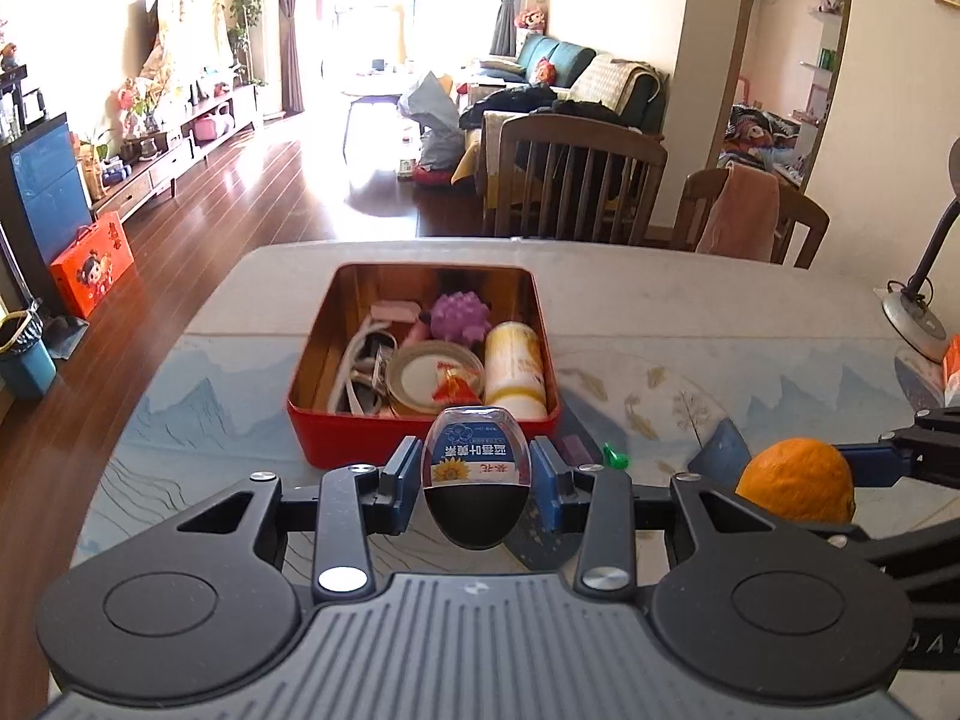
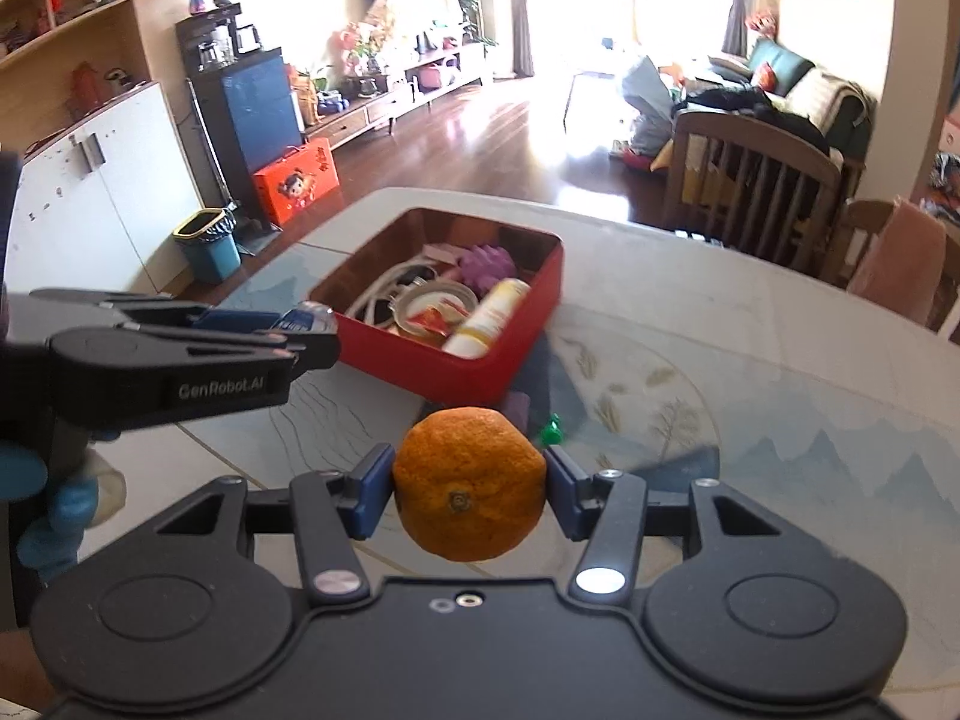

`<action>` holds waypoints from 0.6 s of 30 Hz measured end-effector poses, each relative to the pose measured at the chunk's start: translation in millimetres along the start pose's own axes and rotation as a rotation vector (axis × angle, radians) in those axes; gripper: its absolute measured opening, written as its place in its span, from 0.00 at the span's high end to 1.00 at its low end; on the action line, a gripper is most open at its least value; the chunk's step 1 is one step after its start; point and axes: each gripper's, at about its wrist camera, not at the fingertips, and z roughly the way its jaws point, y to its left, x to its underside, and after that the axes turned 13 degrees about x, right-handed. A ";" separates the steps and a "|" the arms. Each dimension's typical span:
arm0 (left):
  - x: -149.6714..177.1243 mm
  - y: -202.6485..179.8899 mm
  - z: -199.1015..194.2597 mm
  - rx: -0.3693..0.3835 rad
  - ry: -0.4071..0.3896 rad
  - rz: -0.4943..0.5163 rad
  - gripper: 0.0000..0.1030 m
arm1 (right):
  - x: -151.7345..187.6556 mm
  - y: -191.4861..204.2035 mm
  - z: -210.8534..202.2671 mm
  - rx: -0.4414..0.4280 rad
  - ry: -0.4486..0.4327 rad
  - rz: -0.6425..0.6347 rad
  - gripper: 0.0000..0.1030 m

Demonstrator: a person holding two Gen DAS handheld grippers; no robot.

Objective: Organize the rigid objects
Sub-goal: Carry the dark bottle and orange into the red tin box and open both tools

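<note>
Your left gripper (image 1: 475,471) is clamped on a small blue-labelled bottle (image 1: 476,468), held just short of the red tin's (image 1: 420,435) near wall. Your right gripper (image 2: 469,495) is closed on an orange (image 2: 469,483), near side of the tin. Only the right view shows your blue-gloved hand (image 2: 51,516) low at the left. A small green item (image 2: 549,429), possibly a clip, lies on the table (image 2: 780,390) beside the orange.
</note>
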 end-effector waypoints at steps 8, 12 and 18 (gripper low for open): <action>-34.1 35.1 15.4 0.029 0.005 0.027 0.63 | -31.9 23.8 27.2 0.001 -0.003 0.006 0.49; -51.2 58.8 31.5 0.041 0.006 0.045 0.63 | -50.1 36.2 48.2 0.025 0.003 -0.007 0.49; -77.9 94.4 69.9 0.075 0.043 0.040 0.63 | -79.1 44.8 86.6 0.080 0.001 -0.005 0.49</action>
